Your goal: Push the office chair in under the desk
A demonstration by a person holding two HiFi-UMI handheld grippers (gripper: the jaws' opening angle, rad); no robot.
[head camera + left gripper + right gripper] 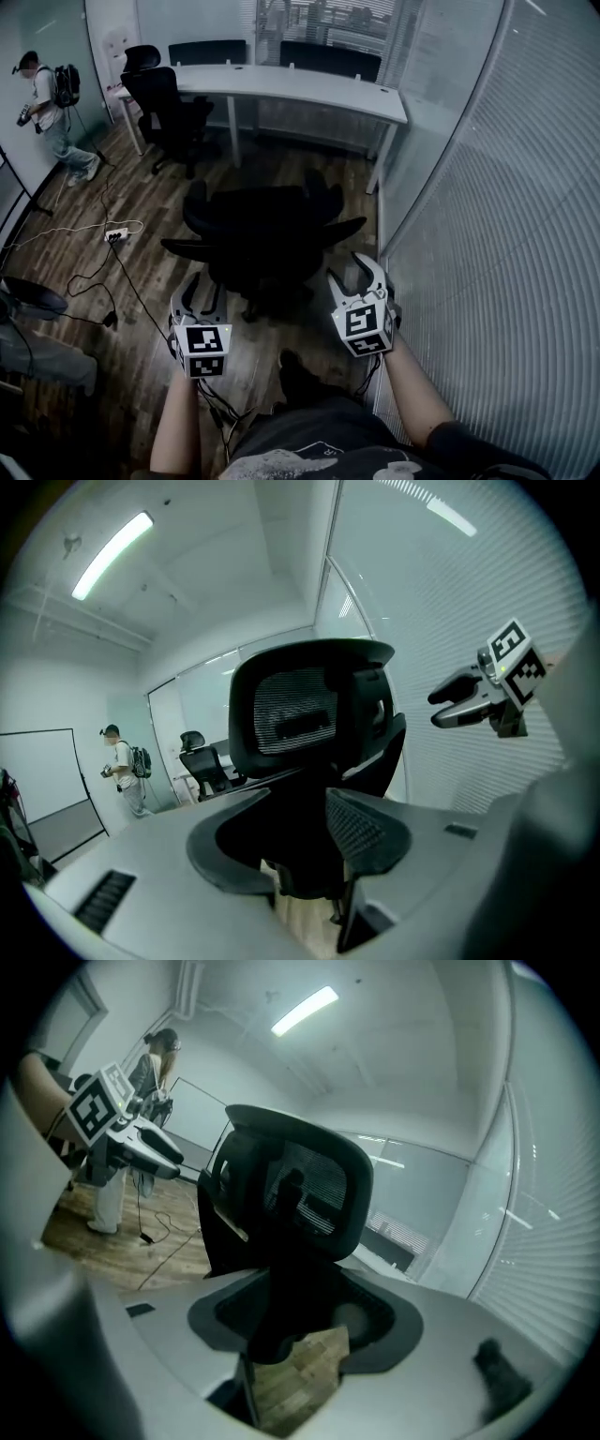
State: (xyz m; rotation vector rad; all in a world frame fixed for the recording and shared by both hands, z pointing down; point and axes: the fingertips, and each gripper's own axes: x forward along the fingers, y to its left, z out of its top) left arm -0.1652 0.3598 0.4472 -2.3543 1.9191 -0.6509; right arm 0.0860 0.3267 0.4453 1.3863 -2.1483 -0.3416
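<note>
Chair: black office chair [267,239], mesh back, curvy padded armrests, parked mid-floor well short of the desk with its back toward me
Desk: long white desk [309,89], flat top on thin legs, along the far wall; bare floor shows under its right half
Left tongs: left gripper [204,292] spread apart just behind the chair back, pinching nothing
Right tongs: right gripper [354,274] spread too, near the right armrest, nothing pinched
Floor: dark wood planks [150,202], cables [89,277] and a power strip [115,234] off left
Right edge: ribbed glass wall [497,234] runs close beside the chair
Left end: second black chair [169,103] sits at the desk
</note>
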